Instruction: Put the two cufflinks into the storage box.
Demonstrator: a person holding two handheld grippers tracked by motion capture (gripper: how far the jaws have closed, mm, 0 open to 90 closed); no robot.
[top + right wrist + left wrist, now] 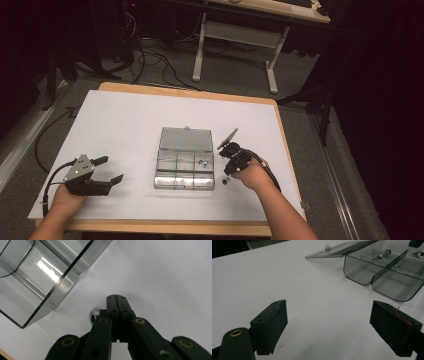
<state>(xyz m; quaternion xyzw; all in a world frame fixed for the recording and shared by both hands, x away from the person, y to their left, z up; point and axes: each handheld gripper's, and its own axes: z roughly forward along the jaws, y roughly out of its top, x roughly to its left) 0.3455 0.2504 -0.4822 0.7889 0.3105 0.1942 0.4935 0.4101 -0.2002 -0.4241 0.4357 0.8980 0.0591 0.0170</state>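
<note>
A clear plastic compartment box (184, 181) sits mid-table on the white sheet, its lid (186, 138) folded open toward the far side. Small metal parts (202, 161) lie in one compartment. My right gripper (227, 175) points down at the table just right of the box, jaws shut together (116, 298). A small silver ring-shaped part (93, 315) lies against the left jaw's outer side, beside the box wall (62, 287). My left gripper (111, 169) rests at the table's left, open and empty (329, 320), facing the box (387, 287) and a metal part (383, 253).
The white sheet (125, 120) covers a wooden table whose edge (170, 227) runs along the near side. Behind the table, cables (150, 55) lie on the floor and the white legs of a desk (200, 50) stand there.
</note>
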